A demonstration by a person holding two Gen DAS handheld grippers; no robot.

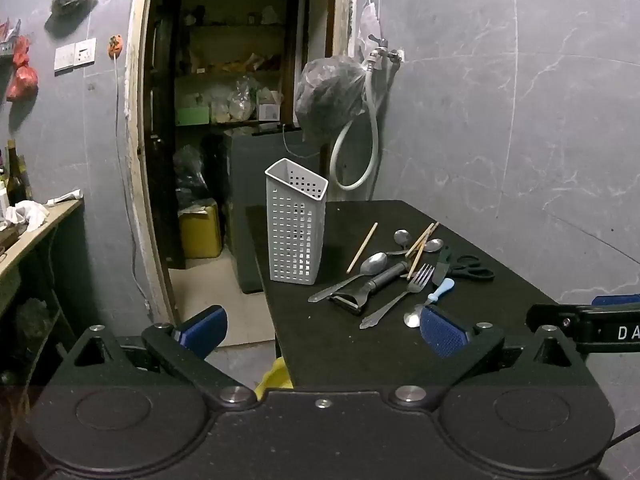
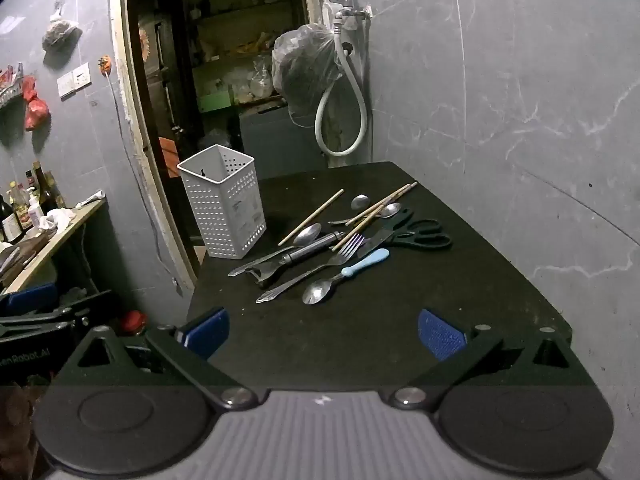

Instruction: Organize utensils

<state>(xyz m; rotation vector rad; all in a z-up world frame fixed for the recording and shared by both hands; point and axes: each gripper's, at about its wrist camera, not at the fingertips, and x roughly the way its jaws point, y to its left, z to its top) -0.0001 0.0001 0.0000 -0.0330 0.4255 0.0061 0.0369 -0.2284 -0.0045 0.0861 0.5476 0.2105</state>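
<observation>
both grippers, the left gripper point(image 1: 320, 330) and right gripper point(image 2: 322, 330), hang with jaws spread wide and empty short of the black table point(image 2: 360, 344), likely lining up a first pick. utensils lie in a loose heap beside the empty white perforated caddy point(image 2: 224, 208): fork point(image 2: 320, 264), blue-handled spoon point(image 2: 344, 274), peeler point(image 2: 292, 258), chopsticks point(image 2: 376, 208), scissors point(image 2: 420, 234). readable writing is only partial: "robot_ai" on the left gripper's body in the right view.

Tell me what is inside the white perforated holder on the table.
From the right wrist view, the white holder shows only bare inner walls near its rim; no handles stick out. Its bottom is hidden by the walls. The utensils, like the fork, lie on the table.
</observation>
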